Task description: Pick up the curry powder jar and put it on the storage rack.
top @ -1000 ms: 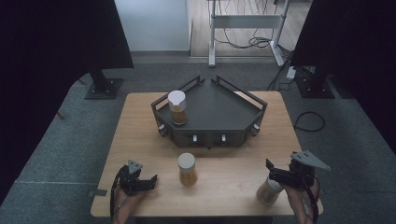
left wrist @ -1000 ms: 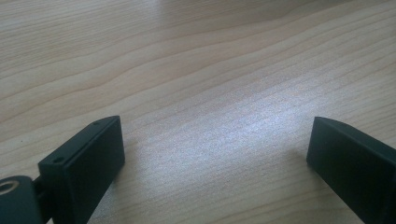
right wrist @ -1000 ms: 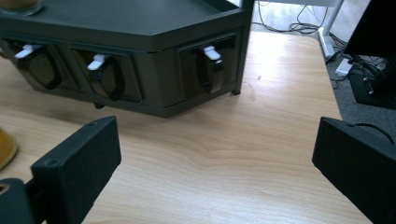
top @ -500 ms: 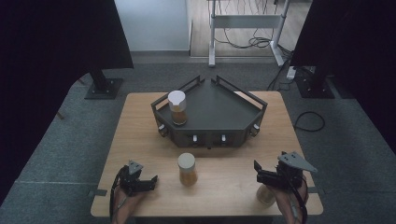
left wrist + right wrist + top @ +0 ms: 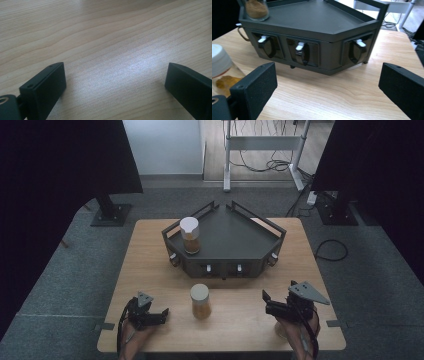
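On the wooden table [image 5: 150, 265] stands a dark angular rack [image 5: 235, 245] with small levers [image 5: 300, 47] along its front. One white-lidded jar [image 5: 190, 235] of brown stuff sits on the rack's left corner. A second such jar [image 5: 200, 301] stands on the table in front of the rack and appears at the left edge of the right gripper view [image 5: 222, 67]. My left gripper [image 5: 161, 315] rests low at the front left, open over bare wood [image 5: 113, 82]. My right gripper [image 5: 267, 306] is open at the front right and faces the rack [image 5: 327, 85]. A pale jar-like thing [image 5: 280, 330] peeks out under the right hand.
The rack has raised rails [image 5: 260, 222] along its back edges. Past the table are a grey carpet, black stands [image 5: 110, 210] at the back left and back right, and a metal desk frame [image 5: 265, 142] with cables.
My right gripper has moved left along the front edge and now covers most of the jar beside it. The left gripper and the other two jars have stayed put.
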